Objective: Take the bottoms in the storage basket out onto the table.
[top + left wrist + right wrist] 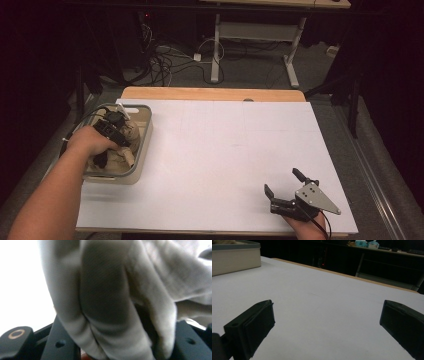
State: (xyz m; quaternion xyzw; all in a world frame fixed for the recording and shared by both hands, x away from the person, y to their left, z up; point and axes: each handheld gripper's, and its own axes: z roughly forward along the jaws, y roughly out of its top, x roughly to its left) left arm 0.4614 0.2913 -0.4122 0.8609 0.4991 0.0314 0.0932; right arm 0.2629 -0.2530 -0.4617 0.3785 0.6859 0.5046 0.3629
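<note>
Your right gripper (283, 181) sits at the near right edge of the white tabletop (215, 150), fingers spread wide, nothing between them. Farther off at the left, your left gripper (107, 155) reaches down into the grey bin (145, 137), fingers clamped on a fold of the beige cloth (107, 297), which lies bunched inside that bin.

Wooden table (210, 93) under white sheet (225, 160); beige bin (142, 150) around left gripper (112, 145), well apart from right gripper (284, 184).
</note>
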